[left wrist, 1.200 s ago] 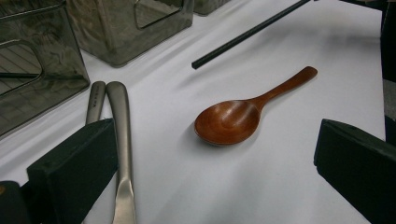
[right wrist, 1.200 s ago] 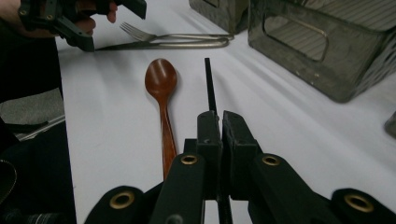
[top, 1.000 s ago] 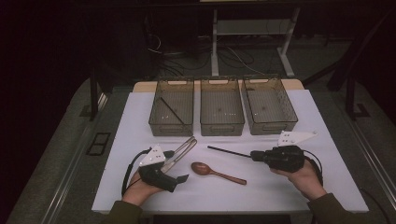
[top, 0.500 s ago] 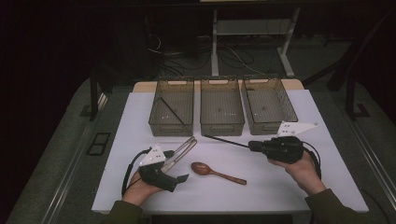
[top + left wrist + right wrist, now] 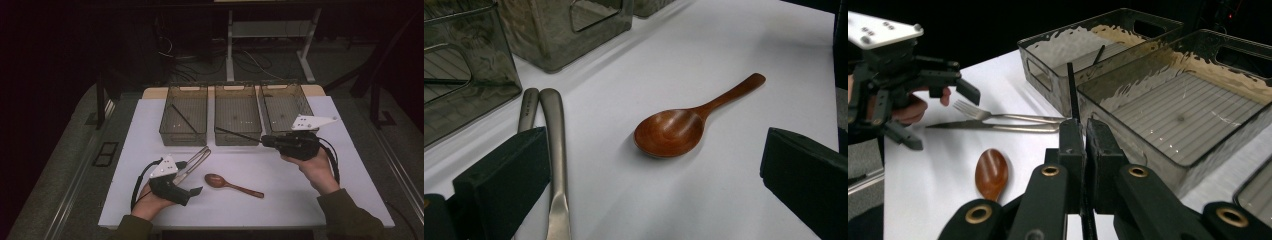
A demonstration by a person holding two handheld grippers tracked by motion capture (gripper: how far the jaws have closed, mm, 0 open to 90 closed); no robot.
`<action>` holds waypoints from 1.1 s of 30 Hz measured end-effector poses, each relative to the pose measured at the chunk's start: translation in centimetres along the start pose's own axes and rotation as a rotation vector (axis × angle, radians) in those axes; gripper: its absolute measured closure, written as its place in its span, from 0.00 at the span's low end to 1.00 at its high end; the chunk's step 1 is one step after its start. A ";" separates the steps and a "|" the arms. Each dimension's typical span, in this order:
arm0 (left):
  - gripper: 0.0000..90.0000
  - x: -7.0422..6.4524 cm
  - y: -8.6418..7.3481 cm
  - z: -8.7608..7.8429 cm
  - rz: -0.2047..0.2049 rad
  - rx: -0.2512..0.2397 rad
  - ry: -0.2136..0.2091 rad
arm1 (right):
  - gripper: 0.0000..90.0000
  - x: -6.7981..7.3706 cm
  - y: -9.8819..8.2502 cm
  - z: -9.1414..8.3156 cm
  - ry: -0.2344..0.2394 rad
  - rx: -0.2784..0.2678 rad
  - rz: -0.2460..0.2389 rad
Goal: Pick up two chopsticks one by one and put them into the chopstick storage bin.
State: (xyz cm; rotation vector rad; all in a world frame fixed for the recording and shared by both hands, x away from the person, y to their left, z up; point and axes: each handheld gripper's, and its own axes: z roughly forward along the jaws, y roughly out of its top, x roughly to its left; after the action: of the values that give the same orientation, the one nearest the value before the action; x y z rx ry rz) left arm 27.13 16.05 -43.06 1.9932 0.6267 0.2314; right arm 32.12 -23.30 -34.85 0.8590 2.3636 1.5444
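My right gripper (image 5: 265, 140) is shut on a thin black chopstick (image 5: 237, 134), held in the air with its tip pointing left over the front of the middle bin (image 5: 237, 90). In the right gripper view the chopstick (image 5: 1073, 100) sticks up from between the closed jaws (image 5: 1084, 127). My left gripper (image 5: 191, 177) rests open near the table's front left. A brown wooden spoon (image 5: 674, 130) lies on the white table between its jaws, untouched. A metal fork and knife (image 5: 196, 157) lie beside its left jaw.
Three clear bins stand in a row at the back. The left bin (image 5: 182, 136) holds another black chopstick (image 5: 182, 117); the right bin (image 5: 280, 87) looks bare inside. The white table (image 5: 310, 200) has bare surface at the front right. Dark floor surrounds it.
My right gripper has lifted the chopstick off the table and carried it back toward the middle bin. The left gripper, spoon, fork and knife have stayed put.
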 end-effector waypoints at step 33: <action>0.00 0.1 0.1 -0.1 -0.012 -0.018 -0.009 | 0.95 -1.1 7.2 13.4 -0.078 0.045 0.045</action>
State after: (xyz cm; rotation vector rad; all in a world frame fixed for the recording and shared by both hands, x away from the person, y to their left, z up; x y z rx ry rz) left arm 27.24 16.15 -42.97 1.9722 0.6285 0.2205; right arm 41.69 -11.49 -34.53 0.9706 2.3478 1.4512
